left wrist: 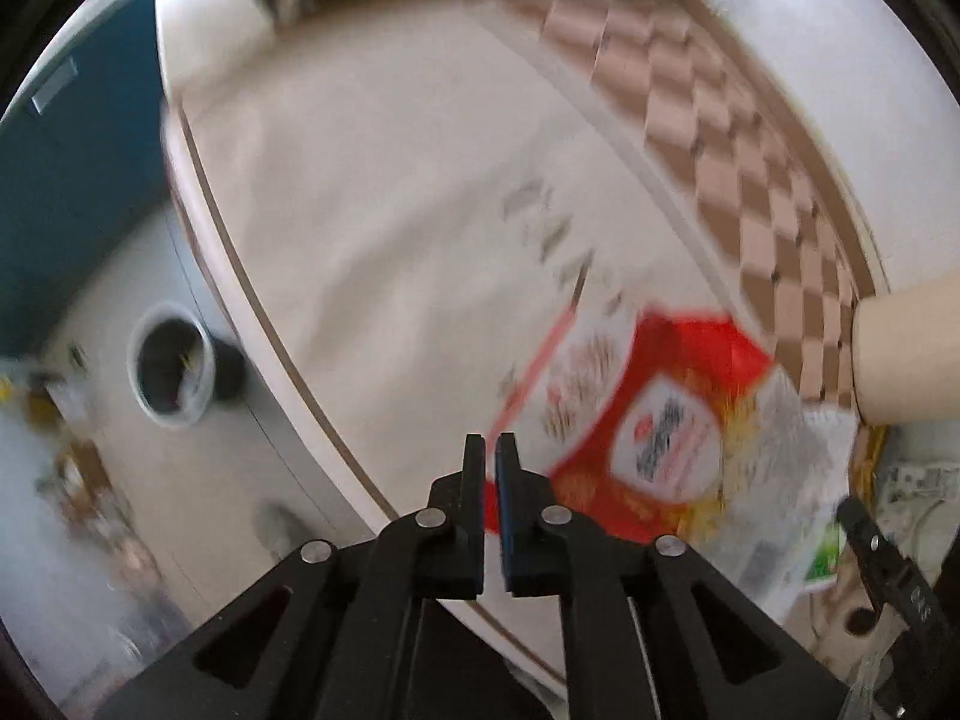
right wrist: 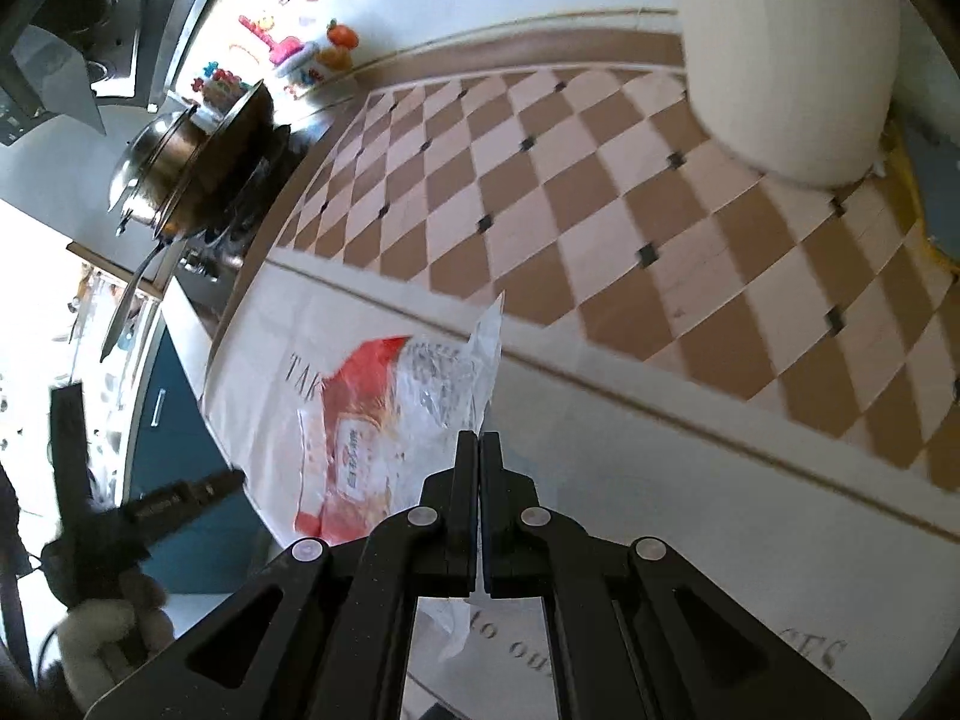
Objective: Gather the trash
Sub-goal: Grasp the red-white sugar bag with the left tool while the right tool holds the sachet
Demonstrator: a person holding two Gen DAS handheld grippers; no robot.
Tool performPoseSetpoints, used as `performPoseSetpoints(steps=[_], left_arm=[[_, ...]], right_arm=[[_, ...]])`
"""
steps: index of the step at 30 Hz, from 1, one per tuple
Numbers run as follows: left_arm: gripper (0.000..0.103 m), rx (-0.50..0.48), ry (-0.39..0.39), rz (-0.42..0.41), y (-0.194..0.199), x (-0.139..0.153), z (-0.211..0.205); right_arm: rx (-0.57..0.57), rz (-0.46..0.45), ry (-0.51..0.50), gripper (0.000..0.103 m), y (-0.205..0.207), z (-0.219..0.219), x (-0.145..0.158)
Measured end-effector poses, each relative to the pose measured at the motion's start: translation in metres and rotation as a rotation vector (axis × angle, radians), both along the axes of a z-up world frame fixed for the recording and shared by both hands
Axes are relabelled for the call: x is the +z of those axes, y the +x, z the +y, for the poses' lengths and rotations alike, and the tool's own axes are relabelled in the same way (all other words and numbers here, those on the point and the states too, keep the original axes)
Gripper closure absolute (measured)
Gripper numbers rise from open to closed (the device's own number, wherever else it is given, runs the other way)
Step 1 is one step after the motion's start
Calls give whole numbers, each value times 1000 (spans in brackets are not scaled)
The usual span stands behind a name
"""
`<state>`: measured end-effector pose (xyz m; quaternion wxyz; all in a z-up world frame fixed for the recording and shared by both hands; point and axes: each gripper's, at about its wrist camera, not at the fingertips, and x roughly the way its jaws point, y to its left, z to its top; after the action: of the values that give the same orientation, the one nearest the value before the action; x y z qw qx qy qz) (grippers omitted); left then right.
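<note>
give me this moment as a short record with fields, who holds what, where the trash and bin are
right tongs: shut on an edge of the clear and red plastic wrapper
left tongs: nearly closed with a thin gap, nothing seen between the fingers
wrapper: held above the white paper bag, printed side toward the left wrist view
bin: round, white rim, dark inside, on the floor to the left below the counter
backdrop: brown and cream checkered tile wall
image quality: left wrist view blurred
</note>
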<state>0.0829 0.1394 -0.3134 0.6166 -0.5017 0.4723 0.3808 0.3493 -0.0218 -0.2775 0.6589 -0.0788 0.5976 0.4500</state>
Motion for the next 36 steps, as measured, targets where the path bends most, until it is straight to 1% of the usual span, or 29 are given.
performPoseSetpoints(steps=[1, 2, 3, 4, 8, 9, 10, 11, 12, 13, 15, 20, 24, 27, 29, 30, 32, 36], left_arm=[[98, -3, -39, -11, -1, -11, -3], [98, -7, -54, -26, -1, -16, -6], [97, -5, -27, -58, -3, -15, -8], [94, -10, -22, -66, -3, -15, -9], [92, -16, -39, -73, -2, -12, -8], [89, -18, -36, -76, -3, -9, -9], [82, -19, -34, -80, -4, -6, -9], [77, -18, -30, -83, -7, -2, -10], [66, -12, -23, -85, -10, 3, -11], [63, -6, -14, -89, -14, 4, -13], [63, 7, -7, -96, -20, 7, -16], [63, 38, -16, -81, -28, 1, -15], [63, 60, -15, -69, -34, -2, -14], [63, 62, -23, -80, -35, -4, -13], [63, 51, -30, -83, -32, -7, -13], [63, 45, -35, -82, -30, -9, -13], [63, 35, -28, -72, -26, -10, -14], [62, 3, -13, -68, -14, -9, -11]], right_arm=[[-5, 4, -9, 103, 3, -1, -2], [-10, 6, -24, 103, 5, 0, -6], [-13, 11, -36, 103, 7, 0, -10], [-16, 24, -51, 103, 9, 1, -17], [-35, 66, -100, 103, 12, 0, -42], [-43, 74, -108, 103, 12, -1, -48], [-54, 87, -112, 103, 13, -4, -51], [-65, 96, -109, 103, 14, -8, -51], [-72, 92, -105, 103, 14, -11, -50], [-79, 86, -95, 103, 15, -14, -47], [-96, 60, -76, 103, 19, -22, -38], [-142, -14, 6, 103, 34, -40, 7], [-134, -12, 88, 103, 38, -40, 41], [-90, 11, 140, 103, 31, -31, 55], [-59, 16, 135, 103, 23, -18, 49], [-37, 15, 116, 103, 18, -9, 40], [-15, 43, 63, 103, 9, 6, 9], [29, 58, -65, 103, -6, 28, -49]])
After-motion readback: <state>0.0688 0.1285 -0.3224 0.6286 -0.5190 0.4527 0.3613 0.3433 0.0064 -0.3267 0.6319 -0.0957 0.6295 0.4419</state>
